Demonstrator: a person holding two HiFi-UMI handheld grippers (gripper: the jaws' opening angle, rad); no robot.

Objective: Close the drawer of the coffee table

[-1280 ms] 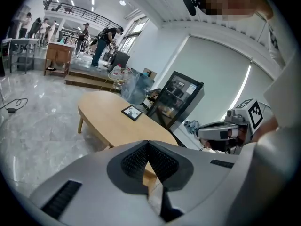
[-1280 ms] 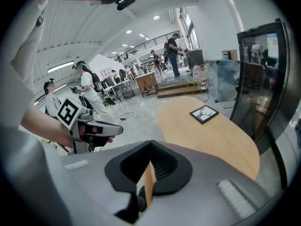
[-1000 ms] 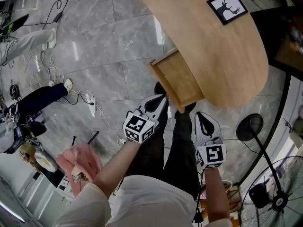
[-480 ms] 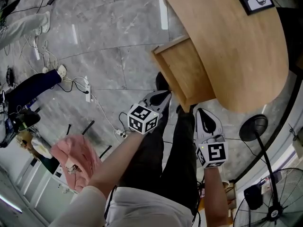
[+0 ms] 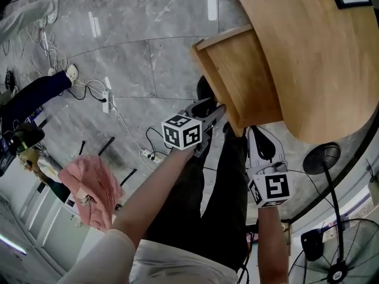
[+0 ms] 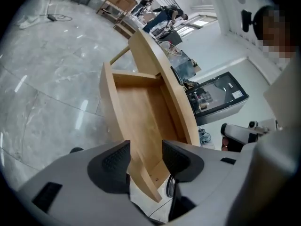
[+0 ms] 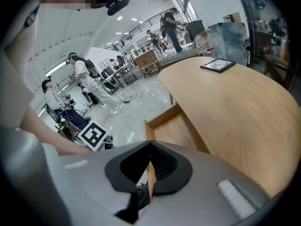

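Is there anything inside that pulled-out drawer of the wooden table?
Only bare wood shows inside the drawer; nothing lies on the part of its floor that is in view. Its far end runs under the table top, so that stretch is hidden.

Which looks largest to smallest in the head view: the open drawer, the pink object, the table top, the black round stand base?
1. table top, though the frame cuts it off
2. open drawer
3. pink object
4. black round stand base
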